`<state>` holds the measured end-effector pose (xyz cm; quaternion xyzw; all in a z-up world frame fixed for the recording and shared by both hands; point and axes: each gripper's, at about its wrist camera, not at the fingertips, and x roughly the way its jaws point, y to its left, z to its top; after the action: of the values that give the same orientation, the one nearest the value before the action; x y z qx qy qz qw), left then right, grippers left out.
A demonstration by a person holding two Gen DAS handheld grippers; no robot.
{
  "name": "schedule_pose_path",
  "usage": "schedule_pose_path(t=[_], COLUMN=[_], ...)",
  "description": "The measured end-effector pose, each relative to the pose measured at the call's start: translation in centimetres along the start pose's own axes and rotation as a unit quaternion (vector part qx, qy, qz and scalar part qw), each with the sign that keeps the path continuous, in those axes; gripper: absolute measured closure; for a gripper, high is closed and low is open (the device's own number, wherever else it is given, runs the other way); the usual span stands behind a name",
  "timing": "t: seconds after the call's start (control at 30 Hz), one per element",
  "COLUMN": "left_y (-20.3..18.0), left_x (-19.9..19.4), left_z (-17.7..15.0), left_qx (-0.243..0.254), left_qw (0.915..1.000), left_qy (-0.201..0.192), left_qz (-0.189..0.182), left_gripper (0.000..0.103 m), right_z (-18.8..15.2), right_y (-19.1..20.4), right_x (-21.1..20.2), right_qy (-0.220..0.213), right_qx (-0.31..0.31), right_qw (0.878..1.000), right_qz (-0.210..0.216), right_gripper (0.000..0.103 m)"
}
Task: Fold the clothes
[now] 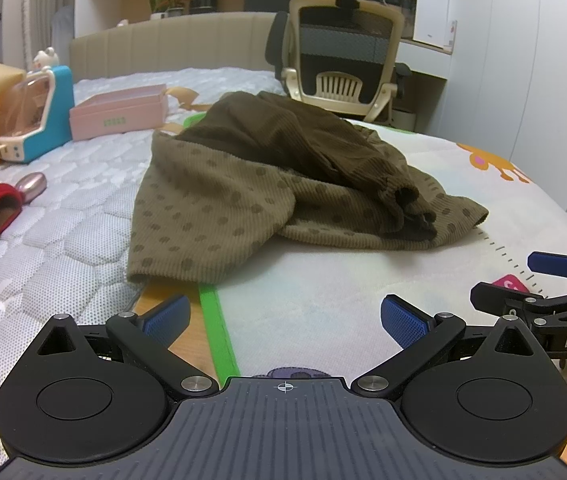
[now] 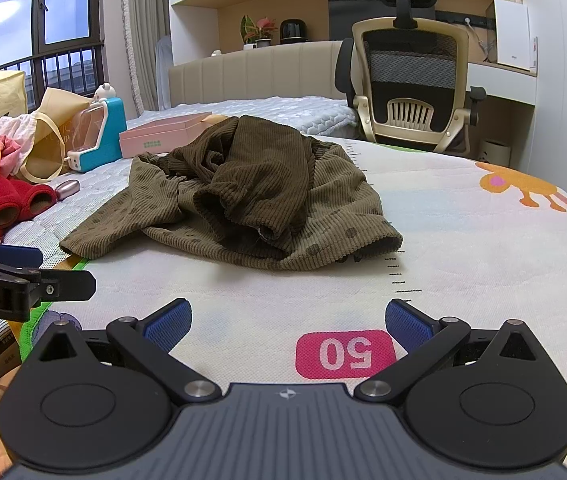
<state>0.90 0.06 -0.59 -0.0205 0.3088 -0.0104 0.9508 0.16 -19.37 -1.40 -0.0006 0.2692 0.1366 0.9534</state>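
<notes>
My left gripper sits low over the play mat, blue ribbed pads spread wide apart, nothing between them. My right gripper likewise: fingers splayed, empty, poised above a pink "50" patch printed on the mat. Each tool shows at the edge of the other's view, side by side near the mat's near edge. The garment lies crumpled ahead of both, apart from the pads: ribbed olive-brown knit, lighter body with darker polka dots, a darker plain sleeve bunched on top, cuff opening toward me. Its left hem spills over the mat's green border onto the quilted white mattress. Toward the mattress's far left: a pink flat box, a teal plastic toy, red fleece.
</notes>
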Motion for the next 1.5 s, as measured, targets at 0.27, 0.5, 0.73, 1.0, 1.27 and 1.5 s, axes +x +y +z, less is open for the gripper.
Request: schedule_pose_path(t=[0.27, 0.5, 0.73, 1.0, 1.27, 1.5], left_y=[0.0, 0.0, 0.0, 0.6, 2.1, 3.0], left_x=[-0.1, -0.1, -0.1, 0.3, 3.5, 11.7], left_z=[-0.1, -0.1, -0.1, 0.6, 7.4, 10.9], left_qx=[0.0, 0.001, 0.001, 0.002, 0.011, 0.002], left_qw=[1.0, 1.0, 1.0, 1.0, 0.9985, 0.9974], left_qy=[0.0, 0.0, -0.001, 0.0, -0.016, 0.02], left_qz=[0.0, 0.0, 0.0, -0.003, -0.051, -0.07], left_gripper=[0.0, 0.0, 0.0, 0.0, 0.0, 0.0], right_z=[0.0, 0.0, -0.1, 0.4, 6.1, 10.4], right_y=[0.0, 0.0, 0.1, 0.2, -1.9, -3.2], right_x=[0.0, 0.0, 0.0, 0.1, 2.6, 9.9], right_qy=[0.0, 0.001, 0.0, 0.009, 0.064, 0.097], right_qx=[0.001, 0.001, 0.001, -0.01, 0.01, 0.039], right_qw=[1.0, 1.0, 1.0, 1.0, 0.996, 0.991], right_qz=[0.0, 0.0, -0.001, 0.002, 0.065, 0.084], right_gripper=[0.0, 0.0, 0.0, 0.0, 0.0, 0.0])
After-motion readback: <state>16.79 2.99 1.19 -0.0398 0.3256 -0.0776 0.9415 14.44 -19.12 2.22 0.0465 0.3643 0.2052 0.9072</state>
